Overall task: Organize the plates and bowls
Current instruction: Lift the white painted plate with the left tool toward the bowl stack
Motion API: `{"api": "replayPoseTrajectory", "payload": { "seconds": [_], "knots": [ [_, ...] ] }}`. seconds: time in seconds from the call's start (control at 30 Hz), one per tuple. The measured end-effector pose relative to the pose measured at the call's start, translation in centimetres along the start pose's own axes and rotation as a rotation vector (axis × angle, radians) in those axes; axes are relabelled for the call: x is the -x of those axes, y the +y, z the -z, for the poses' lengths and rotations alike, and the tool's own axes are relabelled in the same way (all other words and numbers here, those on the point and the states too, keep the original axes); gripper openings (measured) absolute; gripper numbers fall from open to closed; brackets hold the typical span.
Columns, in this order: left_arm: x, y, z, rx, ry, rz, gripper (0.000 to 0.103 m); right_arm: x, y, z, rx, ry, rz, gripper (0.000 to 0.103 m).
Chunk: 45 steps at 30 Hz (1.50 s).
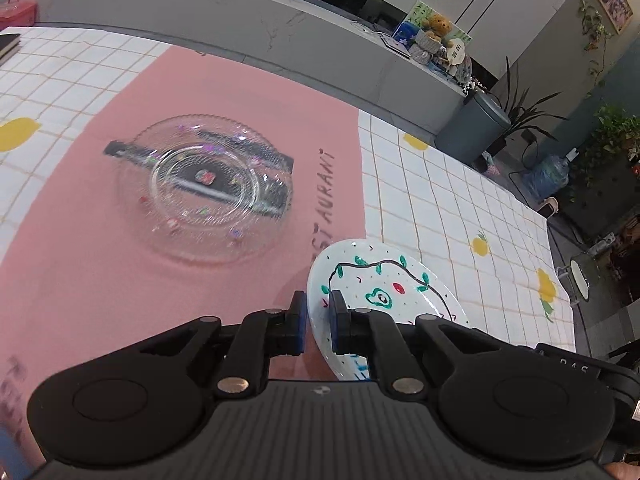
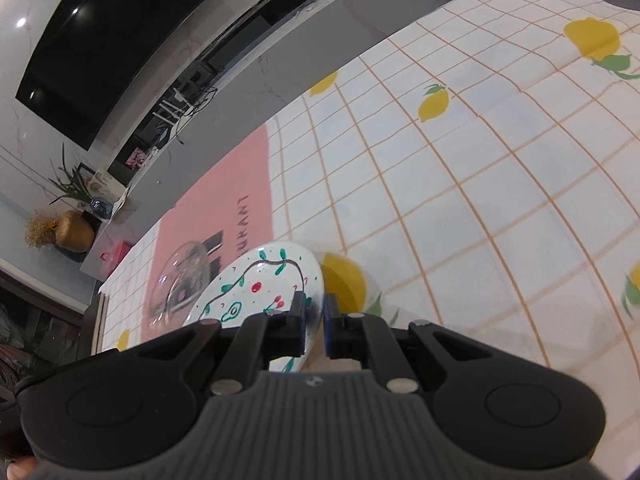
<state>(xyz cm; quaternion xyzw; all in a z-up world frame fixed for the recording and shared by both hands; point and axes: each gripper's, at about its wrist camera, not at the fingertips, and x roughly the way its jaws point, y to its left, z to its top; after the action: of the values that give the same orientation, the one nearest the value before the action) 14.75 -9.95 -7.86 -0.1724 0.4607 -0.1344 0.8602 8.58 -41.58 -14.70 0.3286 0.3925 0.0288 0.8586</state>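
The left gripper (image 1: 319, 322) and right gripper (image 2: 313, 326) each clamp opposite rims of the white plate (image 1: 384, 280), painted with green vines and red cherries. Ahead of the left gripper sits an empty glass bowl (image 1: 204, 192) on a pink mat (image 1: 100, 264).

Two close wrist views — shared painted plate (image 1: 384, 280)
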Motion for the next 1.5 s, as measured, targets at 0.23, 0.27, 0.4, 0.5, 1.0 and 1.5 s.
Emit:
{"api": "replayPoseTrajectory", "payload": {
  "seconds": [0.23, 0.27, 0.4, 0.5, 1.0, 1.5],
  "knots": [
    [3.6, 1.7, 2.9, 0.032, 0.038, -0.008, 0.012, 2.6, 1.0, 4.0, -0.006, 0.046, 0.004, 0.006],
    [4.1, 1.9, 3.2, 0.033, 0.044, -0.008, 0.012, 2.9, 1.2, 4.5, -0.006, 0.054, 0.007, 0.006],
    [5.9, 2.9, 4.4, 0.039, 0.069, -0.002, 0.012, 4.1, 1.9, 6.6, -0.004, 0.078, 0.017, 0.006],
    [6.7, 3.5, 5.0, 0.047, 0.101, 0.004, 0.012, 4.7, 2.4, 7.6, -0.013, 0.097, 0.035, 0.006],
    [6.4, 4.8, 6.1, 0.048, 0.23, 0.011, 0.012, 4.2, 2.7, 9.6, -0.021, 0.244, 0.154, 0.008],
    [5.3, 4.1, 6.8, -0.016, 0.307, -0.047, 0.012, 3.7, 4.2, 9.7, 0.118, 0.244, 0.225, 0.009]
  ]
}}
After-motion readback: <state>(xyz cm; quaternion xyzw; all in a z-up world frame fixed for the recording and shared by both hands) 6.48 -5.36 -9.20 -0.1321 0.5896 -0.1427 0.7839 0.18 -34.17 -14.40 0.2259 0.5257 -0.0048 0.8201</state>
